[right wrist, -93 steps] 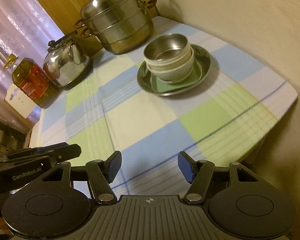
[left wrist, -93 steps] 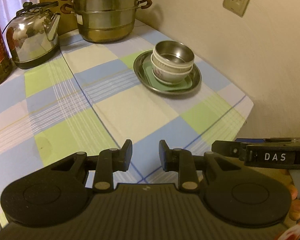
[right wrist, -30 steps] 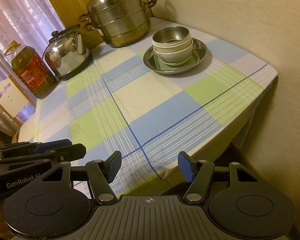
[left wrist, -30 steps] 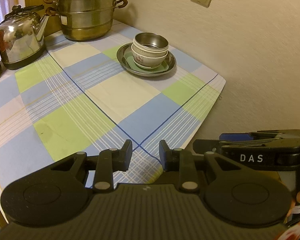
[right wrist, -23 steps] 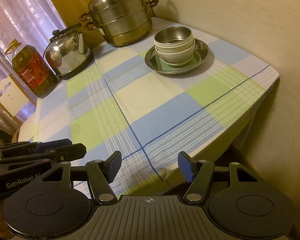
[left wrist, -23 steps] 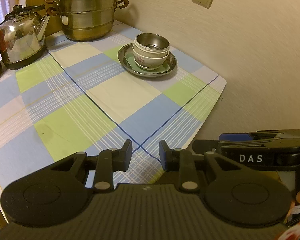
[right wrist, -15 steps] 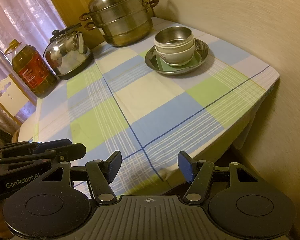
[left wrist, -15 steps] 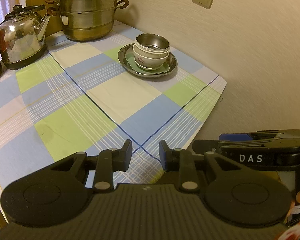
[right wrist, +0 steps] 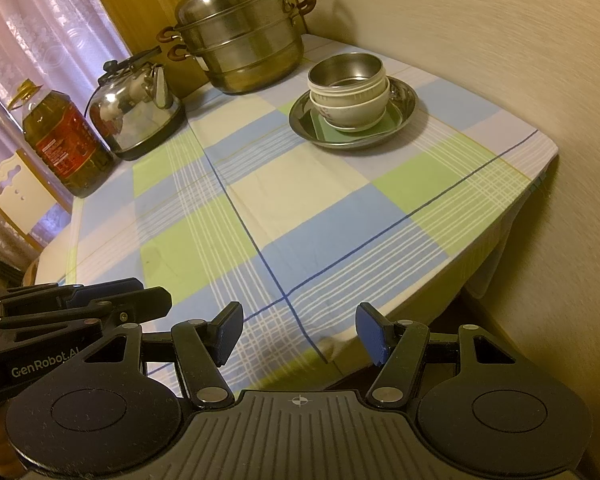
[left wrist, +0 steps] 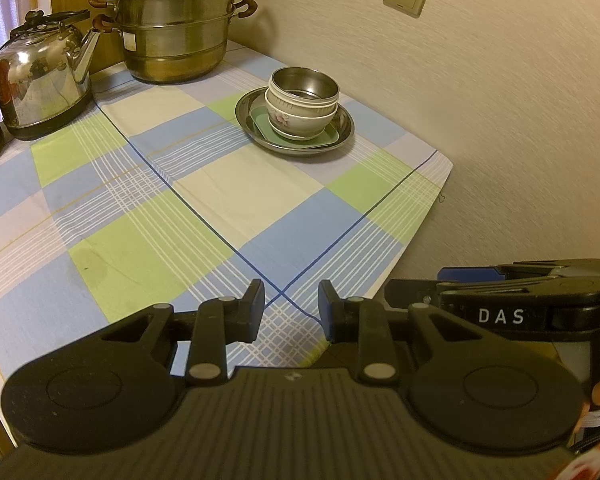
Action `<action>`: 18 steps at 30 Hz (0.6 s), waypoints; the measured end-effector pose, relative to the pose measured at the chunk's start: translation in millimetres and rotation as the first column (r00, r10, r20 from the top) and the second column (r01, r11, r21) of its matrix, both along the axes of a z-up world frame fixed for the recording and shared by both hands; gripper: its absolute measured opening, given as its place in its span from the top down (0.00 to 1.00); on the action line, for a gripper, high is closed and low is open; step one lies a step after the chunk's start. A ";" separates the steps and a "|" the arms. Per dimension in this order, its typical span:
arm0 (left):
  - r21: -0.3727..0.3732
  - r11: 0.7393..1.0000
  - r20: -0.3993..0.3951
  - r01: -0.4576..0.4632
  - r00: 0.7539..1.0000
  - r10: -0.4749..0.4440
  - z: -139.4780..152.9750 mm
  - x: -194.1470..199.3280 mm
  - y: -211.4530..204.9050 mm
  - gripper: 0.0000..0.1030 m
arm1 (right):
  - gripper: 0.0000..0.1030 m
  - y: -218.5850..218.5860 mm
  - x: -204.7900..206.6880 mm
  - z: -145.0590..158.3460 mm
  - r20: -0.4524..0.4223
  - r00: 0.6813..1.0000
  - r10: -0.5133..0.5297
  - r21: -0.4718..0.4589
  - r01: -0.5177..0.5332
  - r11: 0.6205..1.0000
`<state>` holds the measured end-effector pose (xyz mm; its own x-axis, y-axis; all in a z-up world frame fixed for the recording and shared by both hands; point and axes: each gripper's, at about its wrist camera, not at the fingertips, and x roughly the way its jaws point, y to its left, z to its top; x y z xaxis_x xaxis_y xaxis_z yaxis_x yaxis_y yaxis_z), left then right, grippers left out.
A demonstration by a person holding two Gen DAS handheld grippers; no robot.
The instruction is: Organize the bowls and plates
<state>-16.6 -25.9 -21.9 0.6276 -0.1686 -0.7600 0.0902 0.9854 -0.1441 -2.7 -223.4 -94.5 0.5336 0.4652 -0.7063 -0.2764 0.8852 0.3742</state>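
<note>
A stack of dishes sat at about 1 o'clock on the checked tablecloth (left wrist: pixel 228 200), near the far right corner of the table by the wall. At the bottom was a round steel plate (left wrist: pixel 342 132) (right wrist: pixel 406 98); on it lay a pale green square plate (left wrist: pixel 327 136) (right wrist: pixel 380 127). On that stood a white ceramic bowl (left wrist: pixel 300 118) (right wrist: pixel 354 112) with a small flower print, and a steel bowl (left wrist: pixel 306 86) (right wrist: pixel 346 70) nested on top.

The bowls hid most of the green plate, and how many white bowls were nested could not be made out.

At 11 o'clock stood a tiered steel steamer pot (left wrist: pixel 176 24) (right wrist: pixel 240 36) and a steel kettle (left wrist: pixel 40 80) (right wrist: pixel 136 108); an oil bottle (right wrist: pixel 66 140) was cut off at the left wrist view's edge.

The left tool (left wrist: pixel 291 312) was released, its jaws a narrow gap apart, holding nothing above the table's near edge. The right tool (right wrist: pixel 299 332) was spread wider, empty, touching nothing.
</note>
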 end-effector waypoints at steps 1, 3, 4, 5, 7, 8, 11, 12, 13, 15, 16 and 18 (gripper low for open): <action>0.000 1.000 0.000 0.000 1.000 0.000 0.0 -0.1 0.0 0.75 | 0.39 0.0 0.2 0.0 0.000 1.000 0.000 0.000 0.000 1.000; 0.000 1.000 0.001 0.001 1.000 -0.001 -0.1 -0.3 0.2 0.75 | 0.39 0.0 0.3 0.2 0.000 1.000 0.000 0.000 0.000 1.000; 0.000 1.000 0.001 0.001 1.000 -0.001 -0.1 -0.1 0.2 0.75 | 0.39 -0.1 0.2 0.2 0.000 1.000 0.000 0.000 0.000 1.000; 0.000 1.000 0.001 0.001 1.000 -0.001 0.5 0.2 1.1 0.75 | 0.39 0.2 -0.2 0.0 0.000 1.000 -0.001 0.000 0.001 1.000; -0.001 1.000 0.001 0.001 1.000 -0.001 0.5 0.1 1.2 0.75 | 0.39 0.1 -0.2 0.0 0.000 1.000 -0.001 0.000 0.001 1.000; -0.001 1.000 0.001 0.001 1.000 -0.001 0.5 0.1 1.1 0.75 | 0.39 0.0 0.2 0.1 0.000 1.000 -0.001 0.000 0.001 1.000; -0.001 1.000 0.002 0.001 1.000 -0.001 0.4 0.3 1.1 0.75 | 0.39 0.1 -0.2 0.1 0.000 1.000 0.000 0.000 0.000 1.000; -0.001 1.000 0.002 0.001 1.000 -0.001 0.7 0.2 1.1 0.75 | 0.39 0.1 -0.2 0.1 0.000 1.000 0.000 0.000 0.000 1.000; -0.001 1.000 0.003 0.002 1.000 -0.002 1.0 0.8 1.1 0.75 | 0.39 0.0 0.0 0.2 0.001 1.000 0.000 0.000 0.000 1.000; 0.000 1.000 0.003 0.003 1.000 -0.003 1.7 0.4 1.5 0.75 | 0.39 0.0 -0.3 0.1 0.000 1.000 -0.001 0.000 0.001 1.000; -0.001 1.000 0.003 0.003 1.000 -0.003 1.8 0.6 1.5 0.75 | 0.39 -0.1 -0.1 0.2 0.001 1.000 -0.001 0.000 0.001 1.000; -0.001 1.000 0.003 0.003 1.000 -0.003 1.4 0.0 1.4 0.75 | 0.39 -0.2 -0.2 0.1 0.000 1.000 0.000 0.000 0.000 1.000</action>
<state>-16.6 -24.5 -20.5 0.6297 -0.1706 -0.7579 0.0931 0.9851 -0.1444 -2.9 -223.6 -94.4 0.5338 0.4651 -0.7062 -0.2764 0.8853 0.3741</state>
